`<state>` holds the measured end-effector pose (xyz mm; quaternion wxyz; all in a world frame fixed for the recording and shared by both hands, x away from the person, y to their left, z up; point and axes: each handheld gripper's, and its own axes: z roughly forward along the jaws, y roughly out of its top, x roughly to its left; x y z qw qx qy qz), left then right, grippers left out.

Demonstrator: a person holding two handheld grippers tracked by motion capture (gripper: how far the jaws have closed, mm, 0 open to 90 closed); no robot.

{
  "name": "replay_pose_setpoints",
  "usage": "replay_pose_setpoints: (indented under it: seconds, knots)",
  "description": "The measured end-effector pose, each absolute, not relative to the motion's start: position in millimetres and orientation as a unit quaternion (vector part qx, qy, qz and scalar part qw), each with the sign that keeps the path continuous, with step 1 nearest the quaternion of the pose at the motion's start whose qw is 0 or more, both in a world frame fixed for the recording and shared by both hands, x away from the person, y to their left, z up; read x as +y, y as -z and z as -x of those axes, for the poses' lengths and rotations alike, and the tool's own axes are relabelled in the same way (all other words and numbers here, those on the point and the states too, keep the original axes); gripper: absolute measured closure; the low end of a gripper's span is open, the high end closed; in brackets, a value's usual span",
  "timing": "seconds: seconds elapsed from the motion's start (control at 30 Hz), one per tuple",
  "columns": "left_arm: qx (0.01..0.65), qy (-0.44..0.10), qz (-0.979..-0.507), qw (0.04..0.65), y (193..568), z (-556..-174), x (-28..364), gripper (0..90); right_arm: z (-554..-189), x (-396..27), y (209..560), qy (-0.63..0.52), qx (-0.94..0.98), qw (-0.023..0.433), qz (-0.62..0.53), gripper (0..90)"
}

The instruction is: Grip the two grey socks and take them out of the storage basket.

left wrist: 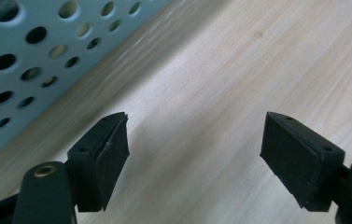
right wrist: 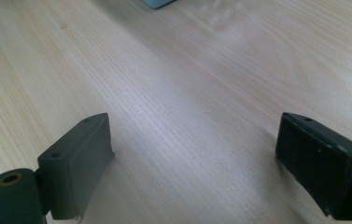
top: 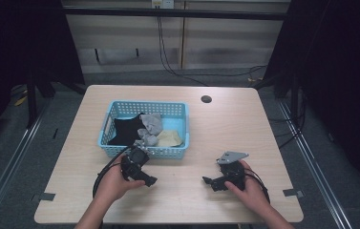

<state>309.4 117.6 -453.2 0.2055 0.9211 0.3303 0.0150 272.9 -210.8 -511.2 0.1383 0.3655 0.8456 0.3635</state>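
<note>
High view sits up above the near edge of the table, looking forward and down, so you get the whole top plus the floor and wall beyond. Left gripper view rides low, right up close to the wood, peering out between its wide-apart jaws with the blue basket wall just beside it. Right gripper view is equally low and close, facing bare wood, with a basket corner at its top edge.

Lab (black curtains, trailing cables)
</note>
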Motion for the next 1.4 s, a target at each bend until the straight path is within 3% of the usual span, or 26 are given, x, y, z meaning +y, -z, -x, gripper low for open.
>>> replay_pose_setpoints:
  seconds: [0.67,1.4]
  knots:
    - [0.307,0.022,-0.938,0.161,407.4,-330.8,106.0,23.2,-272.9,-210.9,511.2,-0.364,0.846,0.138,-0.365,10.4]
    - [0.325,0.025,-0.93,0.171,373.7,-369.7,98.4,23.4,-273.1,-210.9,511.3,-0.365,0.845,0.14,-0.365,10.4]
